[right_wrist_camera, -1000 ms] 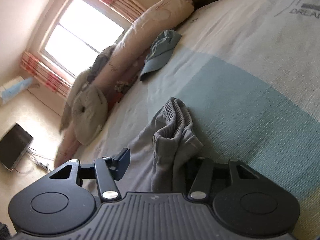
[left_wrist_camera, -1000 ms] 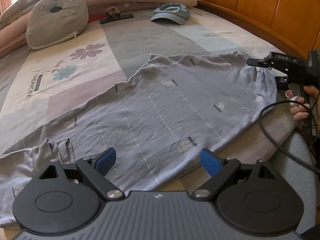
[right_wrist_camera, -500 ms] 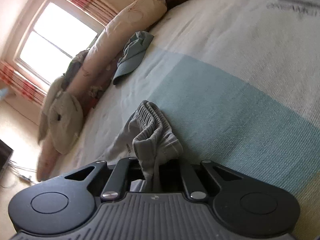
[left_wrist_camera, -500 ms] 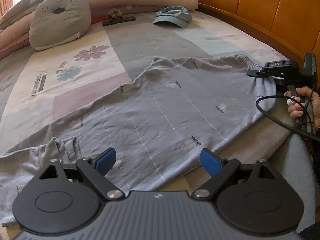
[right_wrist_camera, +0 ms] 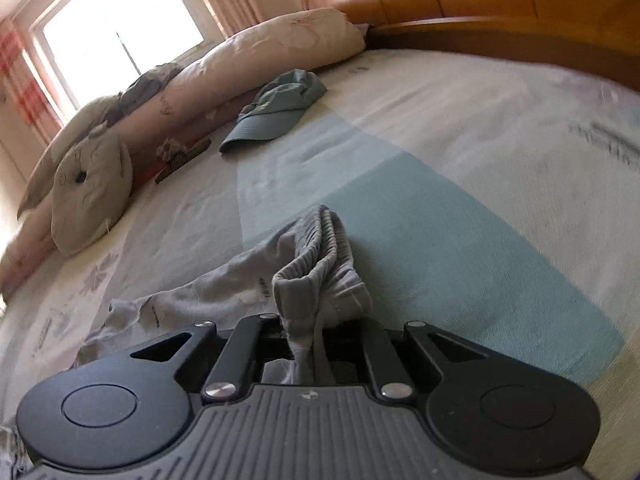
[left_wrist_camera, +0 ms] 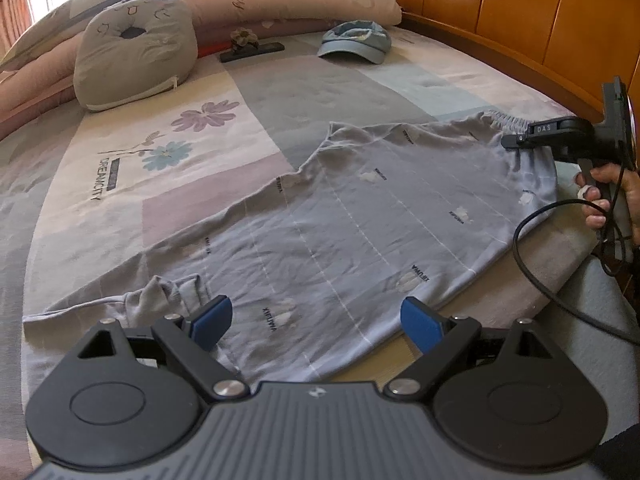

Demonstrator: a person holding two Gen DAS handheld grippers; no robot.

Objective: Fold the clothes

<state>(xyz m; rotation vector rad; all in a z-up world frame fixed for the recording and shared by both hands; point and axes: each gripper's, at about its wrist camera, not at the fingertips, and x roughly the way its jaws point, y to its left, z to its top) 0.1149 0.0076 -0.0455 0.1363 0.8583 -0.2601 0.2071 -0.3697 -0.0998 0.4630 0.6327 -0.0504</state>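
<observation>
Grey patterned trousers (left_wrist_camera: 360,216) lie spread across the bed, waistband at the right, leg ends at the left. My left gripper (left_wrist_camera: 316,316) hangs open over the near leg, its blue pads (left_wrist_camera: 212,316) apart with nothing between them. A bunched cuff (left_wrist_camera: 168,296) lies just left of it. My right gripper (right_wrist_camera: 310,344) is shut on the ribbed waistband (right_wrist_camera: 324,264), which stands up gathered between the jaws. In the left wrist view that right gripper (left_wrist_camera: 516,142) pinches the waistband corner, a hand (left_wrist_camera: 612,196) on its handle.
A blue cap (left_wrist_camera: 356,42) and a dark flat object (left_wrist_camera: 252,50) lie at the far side of the bed. A grey cushion (left_wrist_camera: 136,52) and rolled quilts (left_wrist_camera: 312,0) line the back. The wooden headboard (left_wrist_camera: 520,28) curves along the right. A black cable (left_wrist_camera: 540,280) hangs by the bed edge.
My right gripper closed on the waistband and lifted and rolled with it. The left gripper stayed open and drew back a little, showing more of the near leg.
</observation>
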